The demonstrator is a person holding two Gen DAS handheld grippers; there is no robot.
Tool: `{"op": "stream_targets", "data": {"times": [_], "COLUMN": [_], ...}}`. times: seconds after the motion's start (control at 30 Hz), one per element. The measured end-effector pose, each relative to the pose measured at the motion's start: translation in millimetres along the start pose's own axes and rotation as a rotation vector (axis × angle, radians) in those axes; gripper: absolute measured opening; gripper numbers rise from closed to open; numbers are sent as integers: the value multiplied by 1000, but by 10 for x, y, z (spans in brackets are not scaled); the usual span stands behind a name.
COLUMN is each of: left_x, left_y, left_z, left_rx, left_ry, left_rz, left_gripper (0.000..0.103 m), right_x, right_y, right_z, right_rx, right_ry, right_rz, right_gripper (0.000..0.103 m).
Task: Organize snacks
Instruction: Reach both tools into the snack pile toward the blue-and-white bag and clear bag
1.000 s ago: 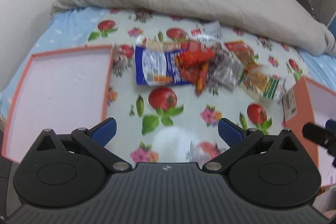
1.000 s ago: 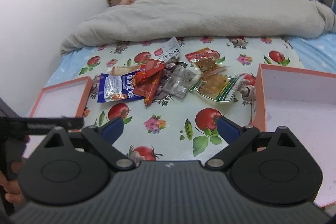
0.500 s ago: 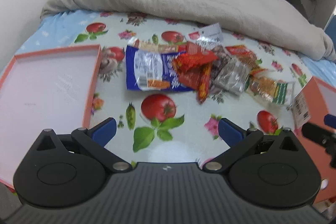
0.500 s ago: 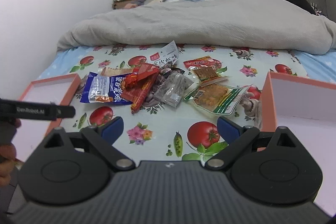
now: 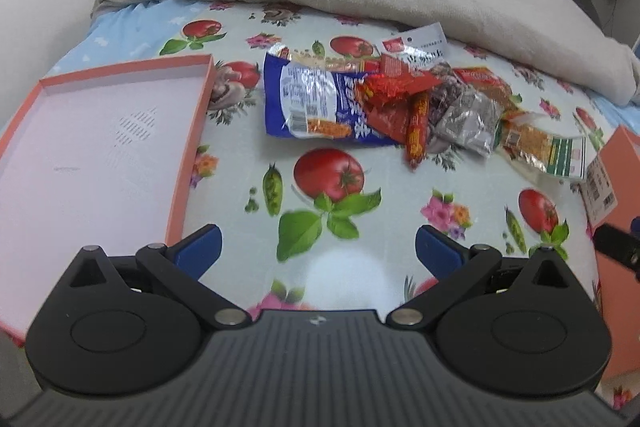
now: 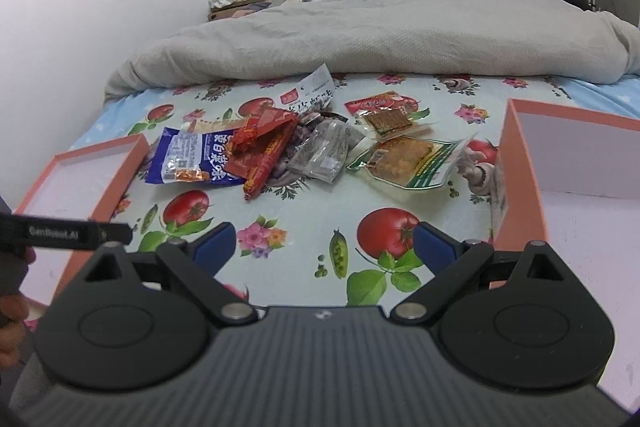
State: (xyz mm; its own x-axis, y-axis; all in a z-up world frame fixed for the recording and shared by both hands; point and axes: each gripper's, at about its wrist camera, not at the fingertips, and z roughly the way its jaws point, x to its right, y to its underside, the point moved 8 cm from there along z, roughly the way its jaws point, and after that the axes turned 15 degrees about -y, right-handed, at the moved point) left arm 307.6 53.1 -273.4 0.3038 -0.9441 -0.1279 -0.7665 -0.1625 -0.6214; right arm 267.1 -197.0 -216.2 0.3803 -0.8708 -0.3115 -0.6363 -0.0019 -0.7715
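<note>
The snack packets (image 6: pixel 304 147) lie heaped mid-bed on the tomato-print sheet (image 5: pixel 340 227), blue bag (image 5: pixel 316 103) leftmost, tofu pack (image 6: pixel 408 159) rightmost. Both orange trays, left (image 5: pixel 188 155) and right (image 6: pixel 520 163), show nothing inside. Left claw (image 5: pixel 318 247) spread wide, right claw (image 6: pixel 324 245) spread too, neither holding anything. By my reckoning, sorting hasn't started.

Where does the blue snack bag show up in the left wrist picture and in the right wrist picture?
Left wrist: blue snack bag sits above centre, just right of the left orange tray.
Right wrist: the bag lies left of centre, at the left end of the snack pile.
Shared landmark: the red stick packet lying partly over the bag's right end.
</note>
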Motion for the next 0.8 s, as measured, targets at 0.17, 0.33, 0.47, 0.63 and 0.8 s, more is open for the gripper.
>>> {"op": "stream_targets", "data": {"times": [0.17, 0.33, 0.47, 0.63, 0.8], "left_x": [-11, 16, 52, 121, 177], "left_y": [-215, -421, -570, -693, -818], "left_z": [279, 621, 870, 1123, 1350], "left_rx": [10, 0, -18, -46, -62], "left_ry": [3, 34, 70, 104, 123], "left_rz": [-3, -18, -55, -85, -115], "left_gripper": [103, 103, 103, 103, 103], "right_x": [7, 82, 182, 320, 460], "right_y": [-103, -245, -331, -465, -559], "right_z": [234, 569, 843, 1181, 1507], "right_rx": [-1, -12, -36, -58, -85], "right_ry": [2, 14, 42, 52, 64], "right_rz": [-19, 1, -5, 6, 6], "right_gripper": [96, 95, 95, 94, 90]}}
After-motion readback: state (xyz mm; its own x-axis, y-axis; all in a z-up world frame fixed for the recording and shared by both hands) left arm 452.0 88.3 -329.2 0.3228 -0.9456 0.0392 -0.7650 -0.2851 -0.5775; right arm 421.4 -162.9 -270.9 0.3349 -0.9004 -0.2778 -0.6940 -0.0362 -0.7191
